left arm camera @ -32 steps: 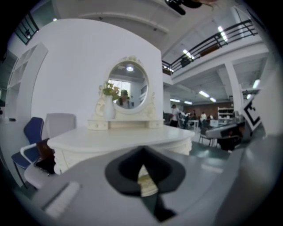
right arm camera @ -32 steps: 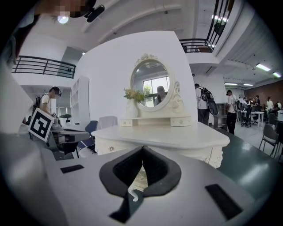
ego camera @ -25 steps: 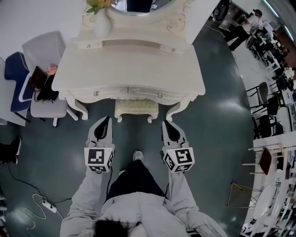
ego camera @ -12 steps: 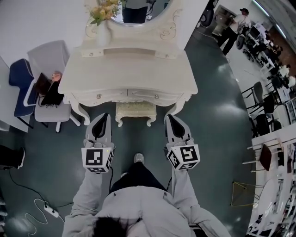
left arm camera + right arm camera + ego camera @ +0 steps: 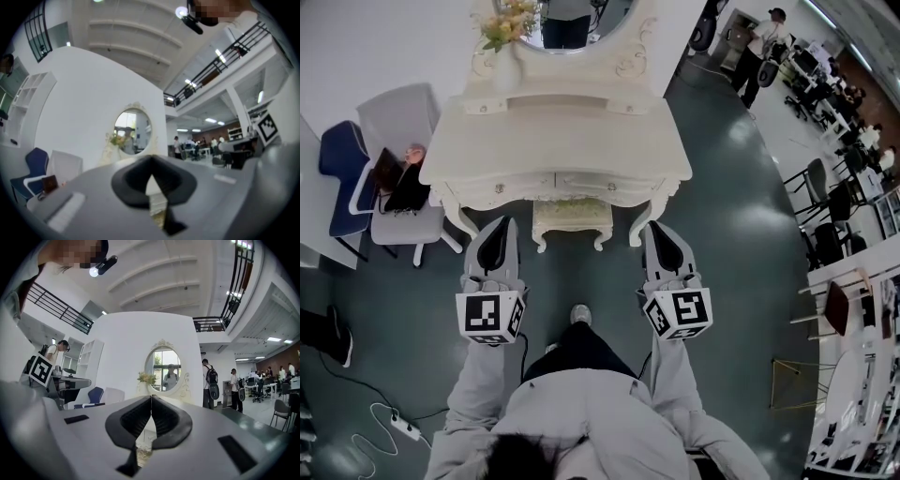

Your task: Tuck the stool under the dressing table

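The cream dressing table [image 5: 562, 141] with its oval mirror [image 5: 572, 19] stands ahead of me. The padded cream stool [image 5: 572, 216] sits between the table's legs, its front edge showing below the drawers. My left gripper [image 5: 498, 225] is shut and empty, held in the air in front of the table's left leg. My right gripper [image 5: 657, 229] is also shut and empty, in front of the right leg. Neither touches the stool. In the left gripper view the shut left gripper [image 5: 150, 160] points level at the mirror [image 5: 132, 131]. The right gripper [image 5: 151, 397] likewise faces the mirror [image 5: 163, 369].
A vase of flowers [image 5: 508, 42] stands on the table's back left. Left of the table are a grey chair [image 5: 398, 112] with a bag [image 5: 394, 183] on it and a blue chair [image 5: 342, 173]. A power strip [image 5: 401, 424] lies on the floor. Black chairs [image 5: 830, 211] and people stand to the right.
Both grippers have risen together, staying shut and side by side. The stool has stayed under the table.
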Motion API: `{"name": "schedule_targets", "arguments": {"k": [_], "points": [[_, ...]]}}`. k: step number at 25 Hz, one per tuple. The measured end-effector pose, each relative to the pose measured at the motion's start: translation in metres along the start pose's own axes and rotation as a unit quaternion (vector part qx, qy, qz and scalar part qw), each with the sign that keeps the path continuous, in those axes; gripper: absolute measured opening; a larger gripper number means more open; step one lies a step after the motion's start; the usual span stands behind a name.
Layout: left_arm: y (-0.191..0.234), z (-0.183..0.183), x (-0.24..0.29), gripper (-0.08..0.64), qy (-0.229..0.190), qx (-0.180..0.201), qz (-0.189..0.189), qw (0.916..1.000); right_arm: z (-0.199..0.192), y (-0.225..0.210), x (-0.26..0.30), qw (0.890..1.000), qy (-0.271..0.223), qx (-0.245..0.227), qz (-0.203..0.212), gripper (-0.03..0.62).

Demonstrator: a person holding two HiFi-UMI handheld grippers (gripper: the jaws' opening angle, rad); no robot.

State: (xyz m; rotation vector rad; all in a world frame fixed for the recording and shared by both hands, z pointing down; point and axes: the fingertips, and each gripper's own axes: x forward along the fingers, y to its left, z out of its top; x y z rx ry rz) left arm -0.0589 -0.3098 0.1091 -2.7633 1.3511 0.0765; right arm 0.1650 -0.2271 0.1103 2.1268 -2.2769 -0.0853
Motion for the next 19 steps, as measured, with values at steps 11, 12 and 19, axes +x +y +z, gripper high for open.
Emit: {"name": "schedule_targets", "arguments": {"k": [11,12,19], "points": [[-0.011,0.023,-0.020,0.009,-0.027,0.004,0.002,0.9996,0.025,0.004,-0.023,0.999,-0.030,-0.010,-0.016,-0.014],[-0.012,0.024,-0.021,0.011,-0.028,0.004,0.001,0.9996,0.026,0.004,-0.024,0.999,-0.031,-0.010,-0.017,-0.014],[-0.014,0.032,-0.027,0.009,-0.038,0.008,-0.001,0.9993,0.033,0.008,-0.031,0.999,-0.040,-0.009,-0.021,-0.014]]}}
